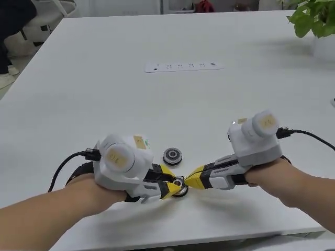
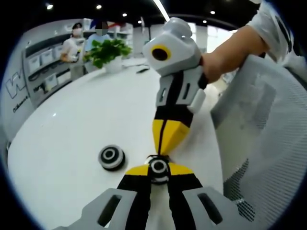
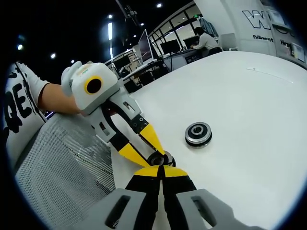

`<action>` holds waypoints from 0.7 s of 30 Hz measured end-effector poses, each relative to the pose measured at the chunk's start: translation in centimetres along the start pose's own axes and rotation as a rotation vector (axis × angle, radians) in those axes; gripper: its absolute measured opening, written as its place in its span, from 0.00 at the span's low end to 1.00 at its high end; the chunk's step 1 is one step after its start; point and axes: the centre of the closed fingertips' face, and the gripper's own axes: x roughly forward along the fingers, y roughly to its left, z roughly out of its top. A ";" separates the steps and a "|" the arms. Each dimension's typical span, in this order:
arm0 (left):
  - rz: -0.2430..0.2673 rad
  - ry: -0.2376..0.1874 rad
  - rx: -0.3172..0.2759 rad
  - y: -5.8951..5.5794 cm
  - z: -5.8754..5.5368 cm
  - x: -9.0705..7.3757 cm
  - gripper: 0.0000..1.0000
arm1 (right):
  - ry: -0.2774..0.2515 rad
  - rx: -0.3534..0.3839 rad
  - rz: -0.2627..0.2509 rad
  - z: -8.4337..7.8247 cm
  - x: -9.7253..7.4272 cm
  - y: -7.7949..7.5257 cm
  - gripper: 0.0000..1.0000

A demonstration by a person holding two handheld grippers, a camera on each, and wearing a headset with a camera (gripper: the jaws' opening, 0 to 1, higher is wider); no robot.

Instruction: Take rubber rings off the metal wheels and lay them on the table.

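**A:** What carries all this?

**B:** A broad white tabletop (image 1: 104,78). A potted plant (image 1: 313,20) stands at its far right corner and a power strip (image 1: 183,66) lies out in the middle. The work itself sits close to the near edge.

**A:** How are the hands set?

**B:** Both forearms come in low over the near edge and point at each other. The left hand (image 1: 89,194) wraps the left gripper (image 1: 168,189) with its nose aimed right. The right hand (image 1: 268,172) wraps the right gripper (image 1: 192,180), aimed left and tipped slightly down. The two sets of yellow tips meet nose to nose.

**A:** And the jaws?

**B:** The left pair is clamped on a metal wheel (image 2: 158,168), one tip on each side. I cannot tell whether the held wheel rests on the tabletop or hangs just over it. I read that grip as an anchor, so the wheel cannot roll or spin while the other tool works. The right pair is pressed together into one narrow point, and its tip touches the held wheel's rim.

**A:** Is there another wheel?

**B:** Yes, a loose wheel (image 1: 172,156) lies flat just beyond the meeting tips, a little farther from the near edge and apart from both grippers.

**A:** And the rings?

**B:** The loose wheel wears its dark rubber ring (image 2: 112,167), so that one is not yet done. On the held wheel, the narrow right point looks placed to pick at the ring's edge. Whether any rubber is nipped between those tips is too small to tell.
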 end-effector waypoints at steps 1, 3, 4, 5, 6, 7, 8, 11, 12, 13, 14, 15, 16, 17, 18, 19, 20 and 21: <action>0.000 0.000 -0.001 0.0 0.0 0.0 0.12 | -0.001 -0.001 0.002 0.0 0.0 0.0 0.00; 0.000 0.000 -0.001 0.0 0.0 0.0 0.12 | -0.002 -0.001 0.005 0.1 0.0 0.1 0.00; 0.000 0.000 -0.001 0.0 0.0 0.0 0.12 | -0.002 -0.001 0.006 0.1 0.0 0.1 0.00; 0.000 0.000 -0.001 0.0 0.0 0.0 0.12 | -0.004 -0.002 0.008 0.1 0.1 0.2 0.00; 0.000 0.000 -0.001 0.0 0.0 0.0 0.12 | -0.004 -0.002 0.011 0.2 0.1 0.3 0.00; 0.001 0.000 -0.001 0.0 0.0 0.0 0.12 | -0.006 -0.001 0.015 0.2 0.1 0.4 0.00; 0.001 0.000 0.000 0.0 0.0 0.0 0.12 | -0.009 0.000 0.019 0.3 0.1 0.5 0.00; 0.001 0.000 -0.001 0.0 0.0 0.0 0.12 | -0.008 -0.006 0.020 0.3 0.2 0.6 0.00; 0.002 0.000 -0.001 0.0 0.0 0.0 0.12 | -0.008 -0.006 0.021 0.3 0.2 0.5 0.00; 0.002 0.000 -0.001 0.0 0.0 0.0 0.12 | -0.010 -0.005 0.022 0.3 0.2 0.6 0.00; 0.002 0.000 -0.001 0.0 0.0 0.0 0.12 | -0.012 -0.006 0.023 0.4 0.2 0.5 0.00; 0.002 0.001 -0.002 0.0 0.0 0.0 0.12 | -0.015 -0.003 0.025 0.4 0.2 0.6 0.00; 0.002 0.001 -0.001 0.0 0.0 0.0 0.12 | -0.017 -0.004 0.027 0.4 0.2 0.6 0.00; 0.002 0.001 0.000 0.0 0.0 0.0 0.12 | -0.018 -0.007 0.029 0.4 0.2 0.7 0.00; 0.003 0.001 0.000 0.0 0.0 0.0 0.12 | -0.020 -0.006 0.034 0.5 0.2 0.8 0.00; 0.003 0.000 0.000 0.0 0.0 0.0 0.12 | -0.023 -0.006 0.041 0.5 0.2 0.9 0.00; 0.004 0.000 0.000 0.0 0.1 0.0 0.12 | -0.028 -0.008 0.048 0.7 0.2 1.1 0.00; 0.004 0.000 0.000 0.0 0.1 0.1 0.12 | -0.039 -0.005 0.055 0.9 0.2 1.2 0.00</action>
